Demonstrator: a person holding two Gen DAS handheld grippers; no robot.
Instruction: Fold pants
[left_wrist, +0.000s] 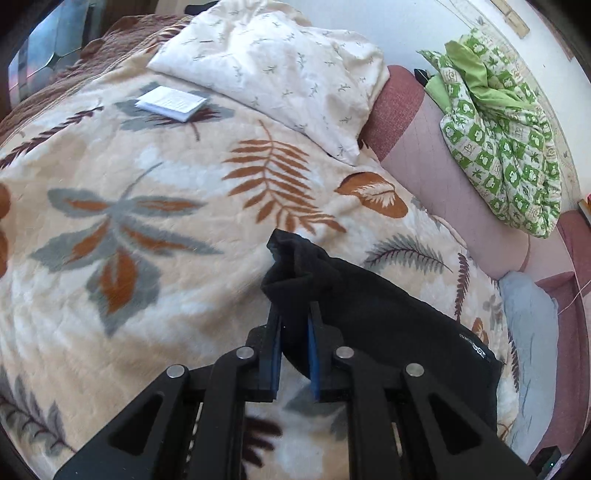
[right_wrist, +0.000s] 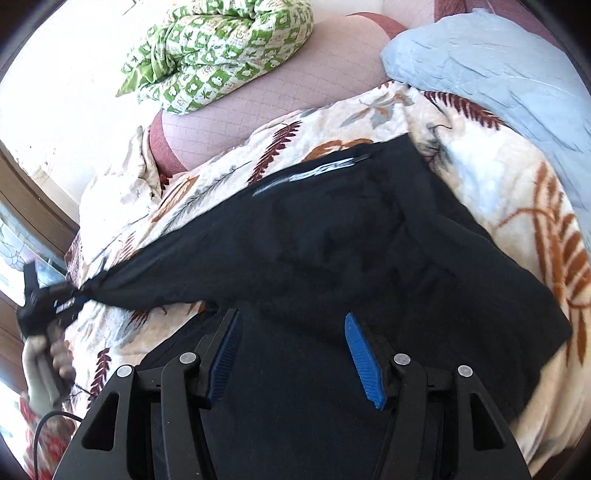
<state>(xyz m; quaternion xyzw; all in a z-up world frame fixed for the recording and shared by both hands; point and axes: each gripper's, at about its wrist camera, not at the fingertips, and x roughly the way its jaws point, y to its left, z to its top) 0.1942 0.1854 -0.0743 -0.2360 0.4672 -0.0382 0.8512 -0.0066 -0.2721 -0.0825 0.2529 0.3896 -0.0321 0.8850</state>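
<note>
Lying across leaf-print blanket (left_wrist: 155, 229) near the bed's green-bundle edge: black pants (right_wrist: 332, 240), long axis along that edge, stretched taut for folding. Pinching gathered leg end, left gripper (left_wrist: 294, 317) clamped tight. Hovering over waist end, right gripper (right_wrist: 291, 332) half-spread, nothing gripped.

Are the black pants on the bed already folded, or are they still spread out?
Not folded yet. The black fabric pants lie mostly spread on the leaf-patterned blanket, one end gathered and pulled sideways by the left gripper.
</note>
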